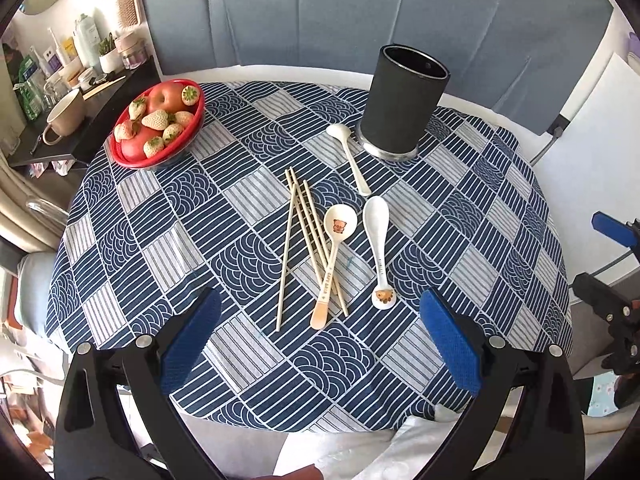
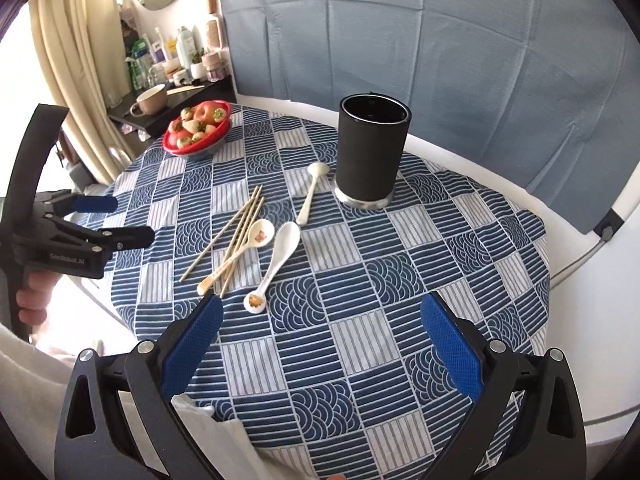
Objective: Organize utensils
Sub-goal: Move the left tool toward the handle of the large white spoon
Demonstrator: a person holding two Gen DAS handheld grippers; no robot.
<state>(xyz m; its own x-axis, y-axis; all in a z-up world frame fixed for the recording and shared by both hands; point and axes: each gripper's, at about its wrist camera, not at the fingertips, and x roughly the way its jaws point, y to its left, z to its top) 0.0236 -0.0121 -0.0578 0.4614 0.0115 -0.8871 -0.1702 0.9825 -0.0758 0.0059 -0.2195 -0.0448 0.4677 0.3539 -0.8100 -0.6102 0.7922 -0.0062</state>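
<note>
A black cylindrical holder (image 1: pixel 404 100) (image 2: pixel 370 148) stands upright and looks empty at the far side of the table. Wooden chopsticks (image 1: pixel 308 240) (image 2: pixel 232 232) lie in the middle, partly crossed. A spoon with a bear picture (image 1: pixel 334 256) (image 2: pixel 244 252) rests across them. A white spoon with a paw-print handle end (image 1: pixel 378 244) (image 2: pixel 276 260) lies beside it. A plain white spoon (image 1: pixel 350 156) (image 2: pixel 312 192) lies next to the holder. My left gripper (image 1: pixel 320 344) (image 2: pixel 116 220) is open and empty above the near edge. My right gripper (image 2: pixel 320 344) (image 1: pixel 612 260) is open and empty.
A red bowl of apples and strawberries (image 1: pixel 158 124) (image 2: pixel 198 126) sits at the table's far left. A blue patterned cloth (image 1: pixel 460 220) covers the round table. A dark shelf with a mug (image 1: pixel 66 114) and bottles stands left of the table. A blue backdrop hangs behind.
</note>
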